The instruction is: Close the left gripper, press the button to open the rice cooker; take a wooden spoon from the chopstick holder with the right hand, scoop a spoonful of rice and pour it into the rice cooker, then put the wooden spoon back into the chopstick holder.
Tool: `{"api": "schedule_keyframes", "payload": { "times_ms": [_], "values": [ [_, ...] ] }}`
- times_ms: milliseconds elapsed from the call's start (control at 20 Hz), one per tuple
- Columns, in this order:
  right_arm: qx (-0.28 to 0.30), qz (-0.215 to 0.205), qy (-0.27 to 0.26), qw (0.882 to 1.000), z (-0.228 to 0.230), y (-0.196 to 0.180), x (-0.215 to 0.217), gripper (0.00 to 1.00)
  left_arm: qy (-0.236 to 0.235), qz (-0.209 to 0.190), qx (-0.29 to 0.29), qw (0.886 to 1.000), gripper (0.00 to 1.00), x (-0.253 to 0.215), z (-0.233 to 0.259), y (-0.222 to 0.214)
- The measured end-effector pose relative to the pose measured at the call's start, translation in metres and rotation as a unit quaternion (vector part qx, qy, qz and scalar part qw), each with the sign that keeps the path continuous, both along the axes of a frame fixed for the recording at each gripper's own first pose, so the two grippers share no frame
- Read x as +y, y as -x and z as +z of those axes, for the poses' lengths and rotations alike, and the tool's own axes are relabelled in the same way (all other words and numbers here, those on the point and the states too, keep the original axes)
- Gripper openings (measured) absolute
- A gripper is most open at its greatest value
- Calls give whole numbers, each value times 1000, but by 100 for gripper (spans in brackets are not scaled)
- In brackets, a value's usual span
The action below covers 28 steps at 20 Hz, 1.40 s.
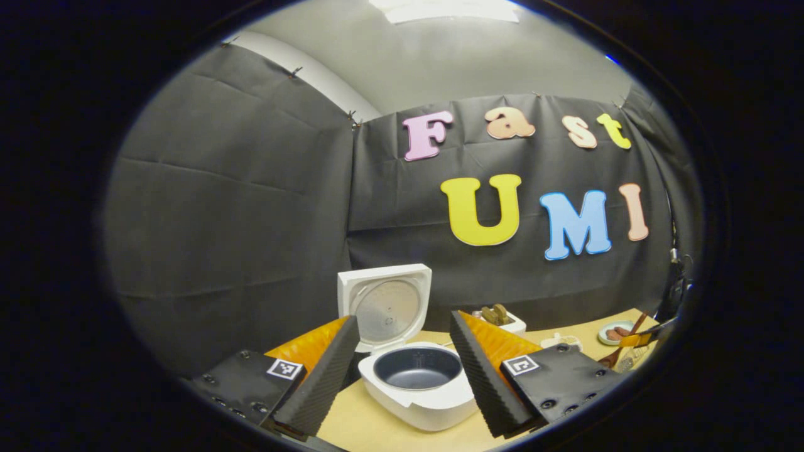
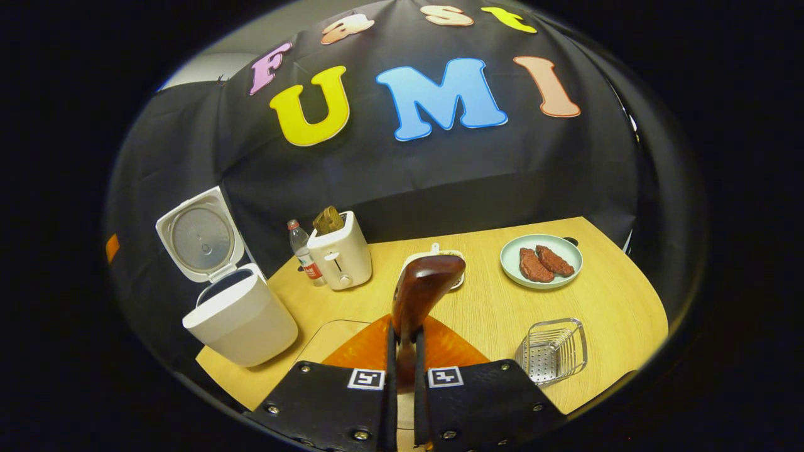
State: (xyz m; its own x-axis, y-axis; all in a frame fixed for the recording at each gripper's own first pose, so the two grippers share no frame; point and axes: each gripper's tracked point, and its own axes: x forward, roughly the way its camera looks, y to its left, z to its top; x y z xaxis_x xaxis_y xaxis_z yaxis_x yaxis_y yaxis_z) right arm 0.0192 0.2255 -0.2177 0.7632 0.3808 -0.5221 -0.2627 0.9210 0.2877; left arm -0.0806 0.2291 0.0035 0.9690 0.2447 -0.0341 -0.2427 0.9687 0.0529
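Centrally, the rice cooker [image 2: 239,320] stands at the left edge of the wooden table [image 2: 603,314], lid [image 2: 200,235] swung upright and the dark inner pot [image 1: 418,367] exposed; in the left gripper view it sits directly ahead of the left gripper [image 1: 399,383], whose fingers are spread apart and hold nothing. The right gripper [image 2: 405,370] pinches the handle of the wooden spoon [image 2: 424,289], its long axis running forward and upward, bowl uppermost. From this gripper the cooker lies forward and left, near; a small white dish [image 2: 433,257] lies just behind the spoon's bowl, its contents hidden. Whether the spoon carries rice cannot be told. A wire holder [image 2: 553,348] lies right of the gripper.
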Motion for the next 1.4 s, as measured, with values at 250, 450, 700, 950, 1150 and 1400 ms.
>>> {"api": "schedule_keyframes", "payload": {
  "times_ms": [250, 450, 700, 950, 1150, 1400],
  "values": [
    [-17, 2, 25, 1000, -17, 0, 17, 11, -4, 8, 6, 1000, 100, 14, -6, 10],
    [-47, 11, 62, 997, -23, 3, 28, 11, -2, 12, 8, 1000, 100, 22, -9, 14],
    [-40, 39, 46, 997, -23, 18, 52, 11, 11, 14, 2, 1000, 99, 29, -9, 12],
    [-21, 52, 10, 998, -26, 30, 67, 11, 18, 8, 2, 1000, 100, 23, -14, 7],
    [38, 14, -72, 997, -29, 29, 59, 11, 17, 3, -5, 1000, 99, 15, -9, 8],
    [146, -67, -209, 965, -44, 17, 36, 11, 20, 1, -2, 1000, 100, 6, -7, 7]
  ]
}}
